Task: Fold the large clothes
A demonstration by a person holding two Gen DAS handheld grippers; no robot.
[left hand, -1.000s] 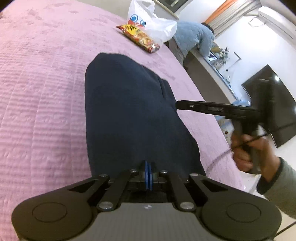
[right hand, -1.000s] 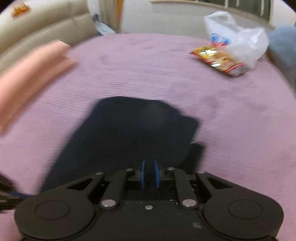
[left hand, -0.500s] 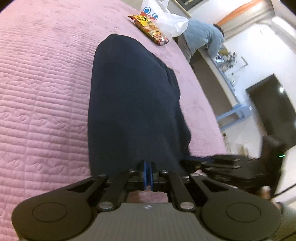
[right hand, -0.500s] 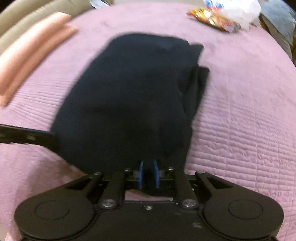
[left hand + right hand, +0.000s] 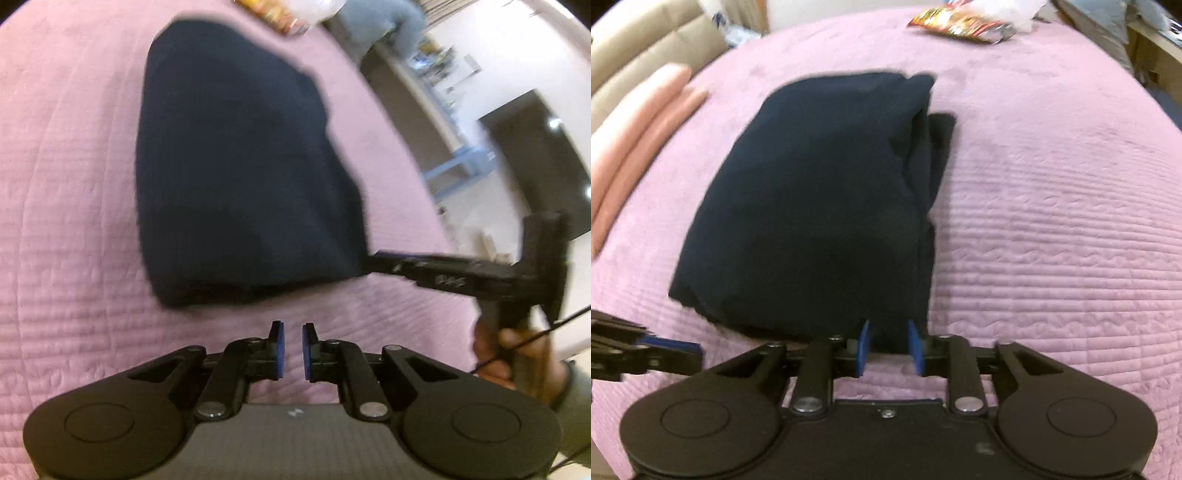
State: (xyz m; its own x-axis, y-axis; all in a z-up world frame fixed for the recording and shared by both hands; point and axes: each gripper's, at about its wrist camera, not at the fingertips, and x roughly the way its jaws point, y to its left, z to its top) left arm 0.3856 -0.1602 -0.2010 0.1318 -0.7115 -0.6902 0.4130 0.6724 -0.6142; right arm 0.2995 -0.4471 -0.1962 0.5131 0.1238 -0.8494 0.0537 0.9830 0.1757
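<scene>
A folded dark navy garment (image 5: pixel 236 158) lies flat on the pink quilted bed (image 5: pixel 66 229); it also shows in the right wrist view (image 5: pixel 816 199). My left gripper (image 5: pixel 292 334) is open and empty, a short way back from the garment's near edge. My right gripper (image 5: pixel 889 334) is open, its blue pads at the garment's near right corner with the hem just between them. The right gripper shows from the side in the left wrist view (image 5: pixel 436 266), touching the garment's right corner. The left gripper's tip shows at the left edge of the right wrist view (image 5: pixel 646 350).
A snack packet (image 5: pixel 960 26) and a white plastic bag (image 5: pixel 1008 9) lie at the bed's far end. Pink pillows (image 5: pixel 639 122) and a beige headboard (image 5: pixel 646 44) are at the left. Beyond the bed's right edge are a counter, a person in blue (image 5: pixel 376 22) and a dark TV (image 5: pixel 543 155).
Both grippers have opened and let go of the garment's edge. The garment now lies flat on the bed, and the left gripper has pulled back from it.
</scene>
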